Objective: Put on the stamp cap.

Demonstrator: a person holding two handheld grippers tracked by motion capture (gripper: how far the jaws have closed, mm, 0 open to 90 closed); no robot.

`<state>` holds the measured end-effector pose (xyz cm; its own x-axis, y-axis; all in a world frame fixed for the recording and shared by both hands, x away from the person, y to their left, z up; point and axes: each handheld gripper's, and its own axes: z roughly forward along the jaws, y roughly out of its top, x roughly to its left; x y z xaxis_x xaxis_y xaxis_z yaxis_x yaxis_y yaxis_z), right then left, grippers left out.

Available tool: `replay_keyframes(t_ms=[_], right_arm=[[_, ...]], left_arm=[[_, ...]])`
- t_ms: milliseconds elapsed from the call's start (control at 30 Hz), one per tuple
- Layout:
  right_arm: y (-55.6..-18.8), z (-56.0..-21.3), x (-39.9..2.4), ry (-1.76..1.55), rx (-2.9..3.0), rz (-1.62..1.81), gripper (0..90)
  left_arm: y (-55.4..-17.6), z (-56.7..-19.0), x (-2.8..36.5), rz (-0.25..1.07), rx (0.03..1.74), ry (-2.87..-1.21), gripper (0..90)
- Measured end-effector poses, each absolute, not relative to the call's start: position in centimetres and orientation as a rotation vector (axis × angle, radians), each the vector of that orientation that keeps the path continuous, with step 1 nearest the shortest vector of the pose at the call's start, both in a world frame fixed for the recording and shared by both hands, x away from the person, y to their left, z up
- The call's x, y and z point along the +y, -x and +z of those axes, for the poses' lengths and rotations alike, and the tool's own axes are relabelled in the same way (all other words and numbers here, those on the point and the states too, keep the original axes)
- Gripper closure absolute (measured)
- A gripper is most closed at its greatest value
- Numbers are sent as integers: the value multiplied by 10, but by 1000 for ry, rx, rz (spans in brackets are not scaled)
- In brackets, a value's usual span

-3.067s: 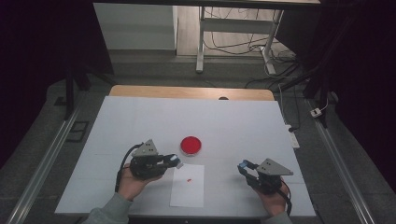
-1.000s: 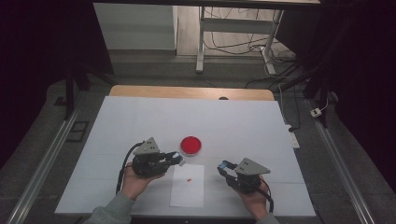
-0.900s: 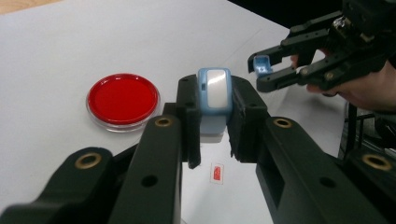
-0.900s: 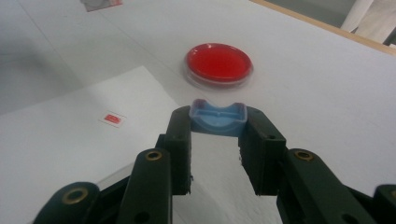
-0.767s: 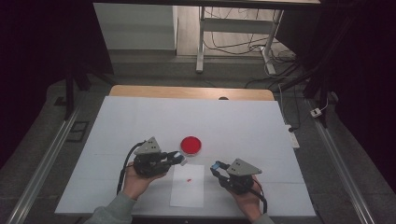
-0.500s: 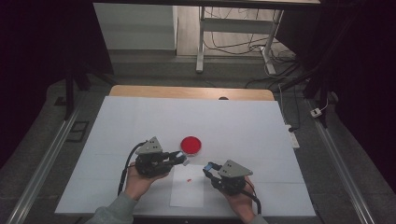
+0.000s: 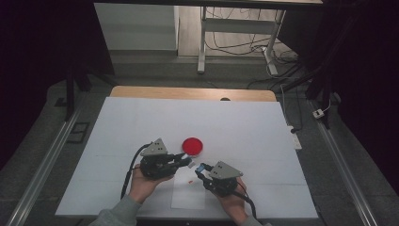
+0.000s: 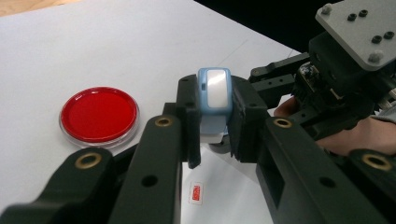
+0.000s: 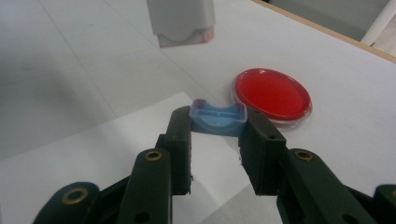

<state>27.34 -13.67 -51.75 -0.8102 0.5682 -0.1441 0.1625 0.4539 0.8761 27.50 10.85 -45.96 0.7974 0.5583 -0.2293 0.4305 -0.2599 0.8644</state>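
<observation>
On the left, the left gripper sits low over the white table, its jaws closed tight on a small stamp with a blue top and a pale grey body. In the left gripper view the stamp stands upright between the two black jaws, blue end towards the camera. From the right gripper view its printing end hangs down at the top edge, with a pinkish-red rim along the face.

Just past that gripper lies the round dish, a shallow clear container holding a flat red pad or ink; which of the two is hard to tell.

In the middle, a white sheet of paper lies at the near edge of the table, part of it covered by the two hands. It carries one small red stamped mark, a box shape whose characters are too small to read.

On the right, the right gripper pinches a small blue cap, hollow side up, held by its ends at the jaw tips, just beside the stamp. Behind it in the right gripper view the red dish rests on the table.
</observation>
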Motion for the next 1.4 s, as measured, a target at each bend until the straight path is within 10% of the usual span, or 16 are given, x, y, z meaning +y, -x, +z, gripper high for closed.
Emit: replay_keyframes(t_ms=[1400], right_arm=[[-268, -515, -118, -615, 2220, 1320, 648]], left_arm=[[-277, -470, 97, 146, 762, -1908, 759]])
